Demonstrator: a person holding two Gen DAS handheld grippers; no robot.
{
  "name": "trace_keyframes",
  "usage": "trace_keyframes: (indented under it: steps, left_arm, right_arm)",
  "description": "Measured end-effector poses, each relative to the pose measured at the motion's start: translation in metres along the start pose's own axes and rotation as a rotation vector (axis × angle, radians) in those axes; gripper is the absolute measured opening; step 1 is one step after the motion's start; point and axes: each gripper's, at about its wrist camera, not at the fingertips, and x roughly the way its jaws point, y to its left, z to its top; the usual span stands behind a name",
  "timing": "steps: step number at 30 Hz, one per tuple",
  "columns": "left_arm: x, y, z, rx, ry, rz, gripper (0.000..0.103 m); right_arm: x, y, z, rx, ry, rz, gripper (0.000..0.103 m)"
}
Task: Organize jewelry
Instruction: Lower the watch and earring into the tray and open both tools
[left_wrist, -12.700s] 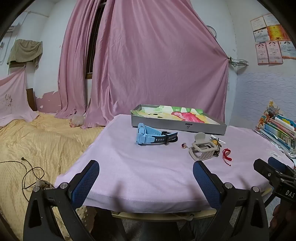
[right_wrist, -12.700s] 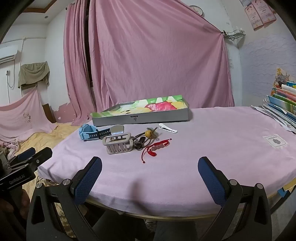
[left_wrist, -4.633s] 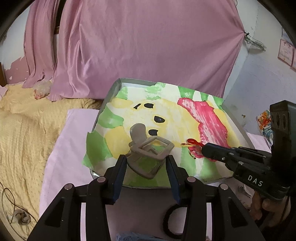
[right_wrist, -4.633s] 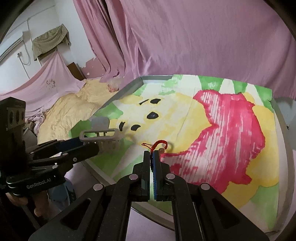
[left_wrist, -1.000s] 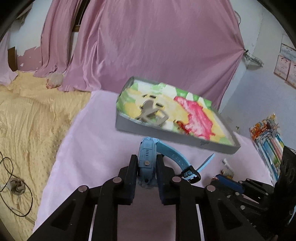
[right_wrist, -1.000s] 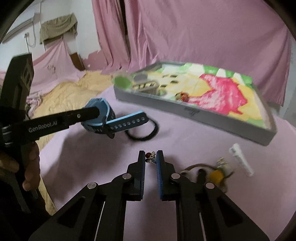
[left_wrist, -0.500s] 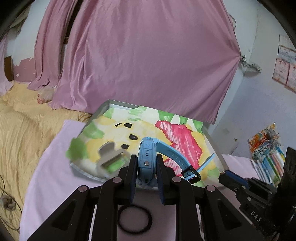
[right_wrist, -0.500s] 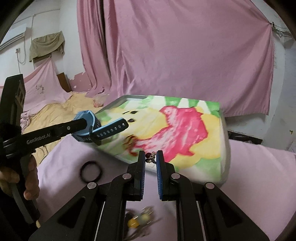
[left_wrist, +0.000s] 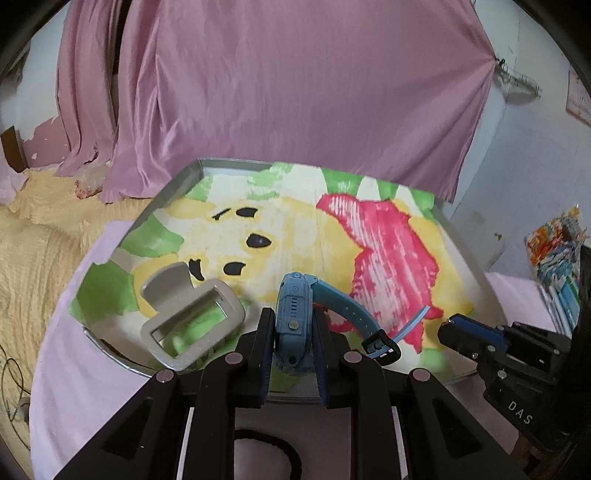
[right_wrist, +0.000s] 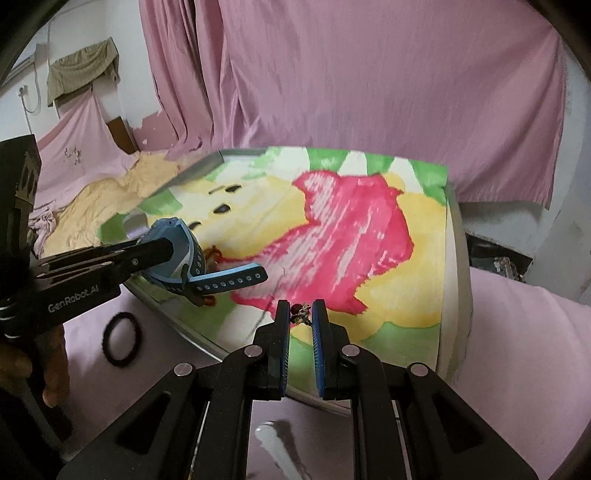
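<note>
My left gripper (left_wrist: 293, 314) is shut on a blue watch (left_wrist: 295, 317) and holds it over the near edge of the grey tray (left_wrist: 184, 173), which is lined with a painted paper. The watch also shows in the right wrist view (right_wrist: 184, 254). A grey hair claw (left_wrist: 192, 325) lies in the tray's near left corner. A red string bracelet (right_wrist: 214, 254) lies in the tray, partly hidden by the watch. My right gripper (right_wrist: 301, 317) is shut on a small earring (right_wrist: 301, 317) above the tray's near edge (right_wrist: 458, 258).
A black hair tie (right_wrist: 122, 343) lies on the pink tablecloth (right_wrist: 517, 350) in front of the tray; it also shows in the left wrist view (left_wrist: 266, 443). A white clip (right_wrist: 273, 439) lies near my right gripper. Books (left_wrist: 554, 258) stand at the right. A pink curtain hangs behind.
Both grippers have moved forward over the tray's near edge, each still holding its item. The tray now fills more of both views.
</note>
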Motion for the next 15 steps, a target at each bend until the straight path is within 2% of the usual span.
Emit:
trace_keyframes:
  steps: [6,15]
  left_arm:
    - [0.004,-0.003,-0.003,0.019,0.023,0.000,0.019]
    - [0.002,-0.004,-0.004,0.020,0.024,-0.024,0.021]
  right_arm:
    - [0.016,-0.002,-0.001,0.005,0.060,0.020,0.011]
    - [0.013,-0.006,-0.003,0.035,0.048,0.018,0.016]
